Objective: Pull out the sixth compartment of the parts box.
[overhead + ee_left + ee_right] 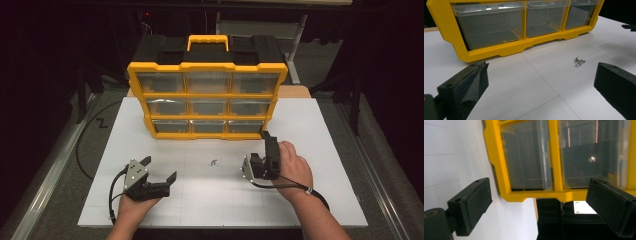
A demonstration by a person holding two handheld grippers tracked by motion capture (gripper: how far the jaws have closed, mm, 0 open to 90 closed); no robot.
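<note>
Screws (pixel 579 61): small loose cluster lying on the white table (pixel 320 200), in front of the yellow drawer cabinet (pixel 207 100), between the two tongs, touching neither.
Cabinet: stands at the far side of the table, clear drawers in three rows, all look pushed in; bottom row looks empty as far as the left gripper view lets me judge.
Left gripper (pixel 159 169): low near the table, jaws wide apart, nothing between them, aimed toward the screws and the bottom drawers (pixel 491 25).
Right gripper (pixel 264 145): turned on its side by the cabinet's bottom right corner, jaws spread wide, holding nothing; pads sit either side of the yellow frame edge (pixel 534 193) but not pressing on it.
Step, my guess: right goes for a bottom drawer, left for the screws.
Risk 1: right jaws close on the frame instead of a drawer front, so the whole cabinet slides or tips.
Risk 2: screws are tiny and clustered; pads coming down flat push them apart or roll them off.
Risk 3: drawer pulled too far drops out.
Risk 4: cabinet unbraced, a pull drags it over the screws.
</note>
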